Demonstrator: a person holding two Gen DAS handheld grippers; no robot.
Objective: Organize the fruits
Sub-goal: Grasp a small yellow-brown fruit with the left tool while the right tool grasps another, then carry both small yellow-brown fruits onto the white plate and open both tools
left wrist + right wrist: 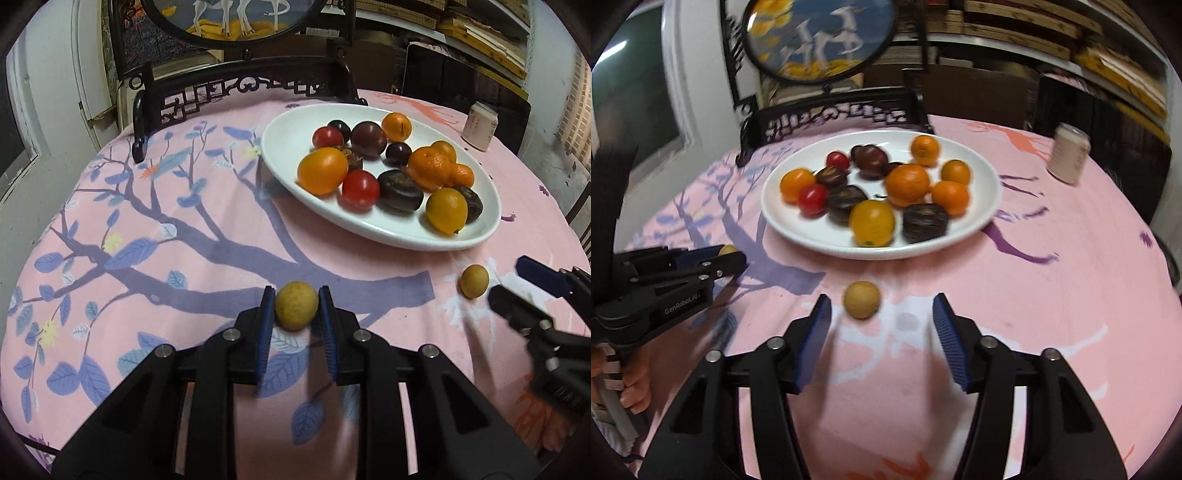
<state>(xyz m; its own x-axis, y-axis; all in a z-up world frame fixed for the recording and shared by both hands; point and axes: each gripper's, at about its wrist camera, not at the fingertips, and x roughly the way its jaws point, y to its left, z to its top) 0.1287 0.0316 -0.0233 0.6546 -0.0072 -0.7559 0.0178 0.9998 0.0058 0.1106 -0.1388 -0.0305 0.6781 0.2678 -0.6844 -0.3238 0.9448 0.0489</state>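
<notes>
On a round table draped in pink, branch-printed cloth (221, 229), the down-tilted left gripper (296, 314) clamps 1 small, round, matte yellow fruit (296, 309), while the right gripper (881, 328) stands open around another tan fruit (861, 299) near the glossy white plate (982, 199).

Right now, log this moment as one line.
left gripper: shut on longan | right gripper: open, second longan between jaws | plate: full
</notes>
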